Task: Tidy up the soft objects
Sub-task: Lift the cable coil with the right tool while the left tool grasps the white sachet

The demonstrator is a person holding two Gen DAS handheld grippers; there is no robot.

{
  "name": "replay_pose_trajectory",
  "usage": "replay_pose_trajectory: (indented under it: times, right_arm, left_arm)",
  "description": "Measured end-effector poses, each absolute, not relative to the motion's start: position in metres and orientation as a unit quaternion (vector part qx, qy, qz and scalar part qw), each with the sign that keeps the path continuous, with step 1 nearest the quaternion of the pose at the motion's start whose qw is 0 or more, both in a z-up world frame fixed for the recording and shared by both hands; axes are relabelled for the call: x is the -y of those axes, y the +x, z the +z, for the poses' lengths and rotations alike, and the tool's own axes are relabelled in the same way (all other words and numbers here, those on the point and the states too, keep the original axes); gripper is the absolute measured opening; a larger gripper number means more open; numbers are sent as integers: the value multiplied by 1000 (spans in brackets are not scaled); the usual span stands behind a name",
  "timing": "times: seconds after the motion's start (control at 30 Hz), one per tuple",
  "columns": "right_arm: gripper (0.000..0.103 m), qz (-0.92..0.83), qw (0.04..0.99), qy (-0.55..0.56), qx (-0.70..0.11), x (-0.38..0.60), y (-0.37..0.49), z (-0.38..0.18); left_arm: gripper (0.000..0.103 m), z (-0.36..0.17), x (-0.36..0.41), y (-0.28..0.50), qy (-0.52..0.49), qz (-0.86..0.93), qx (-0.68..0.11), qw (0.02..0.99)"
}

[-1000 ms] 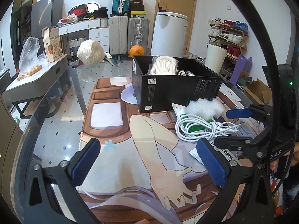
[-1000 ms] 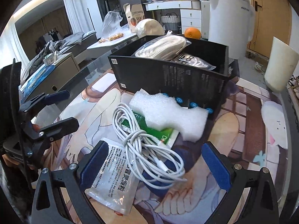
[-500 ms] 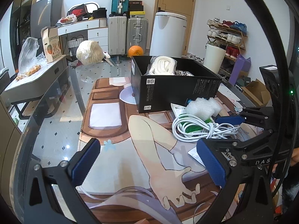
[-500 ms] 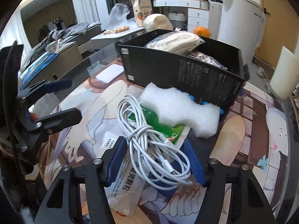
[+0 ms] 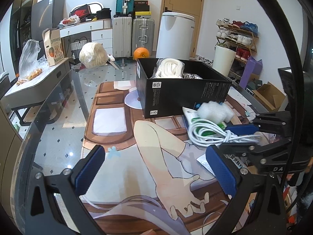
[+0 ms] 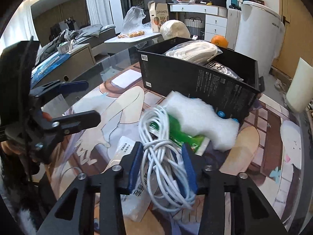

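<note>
My right gripper (image 6: 162,154) is shut on a coiled white cable (image 6: 158,137), its blue pads squeezing the bundle from both sides. From the left wrist view the same cable (image 5: 207,135) lies at the right, pinched by the right gripper (image 5: 232,135). Under it are a green-and-white packet (image 6: 182,135) and a white printed sachet (image 6: 125,146). White foam (image 6: 199,119) leans against the black box (image 6: 205,82), which holds a bagged white rope coil (image 6: 193,51). My left gripper (image 5: 154,166) stands open over the printed mat (image 5: 156,166), holding nothing.
An orange (image 5: 141,53) and a wrapped pale bundle (image 5: 93,54) sit at the glass table's far end. Beyond stand a white bin (image 5: 176,33), suitcases (image 5: 133,33) and a shoe rack (image 5: 238,37). A side table (image 5: 37,84) with a plastic bag is at left.
The right gripper's jaws went from wide apart to closed around the white cable bundle, which has bunched and shifted slightly. The left gripper has stayed where it was, open.
</note>
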State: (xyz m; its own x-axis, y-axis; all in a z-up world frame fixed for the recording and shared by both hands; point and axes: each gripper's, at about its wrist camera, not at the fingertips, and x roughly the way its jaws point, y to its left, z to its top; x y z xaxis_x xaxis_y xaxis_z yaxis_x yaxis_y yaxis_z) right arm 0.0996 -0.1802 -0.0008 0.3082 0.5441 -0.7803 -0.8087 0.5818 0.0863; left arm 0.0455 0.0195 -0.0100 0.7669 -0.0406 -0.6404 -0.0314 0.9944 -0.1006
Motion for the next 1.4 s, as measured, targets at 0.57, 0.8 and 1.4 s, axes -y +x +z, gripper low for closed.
replay_pose_trajectory:
  times: [0.57,0.8,1.4]
  right_arm:
    - [36,413,835,-93,-351,243,88,48]
    - [37,394,849,-86,-340,265,94,55]
    - [37,390,851,-81,-342,268,98,54]
  left_arm:
    - [103,-6,17,46,-36,-53,-366,928]
    - [103,-18,54,58,-13,-78,-399,914]
    - [103,-28,54,61,26,-57,-445,894]
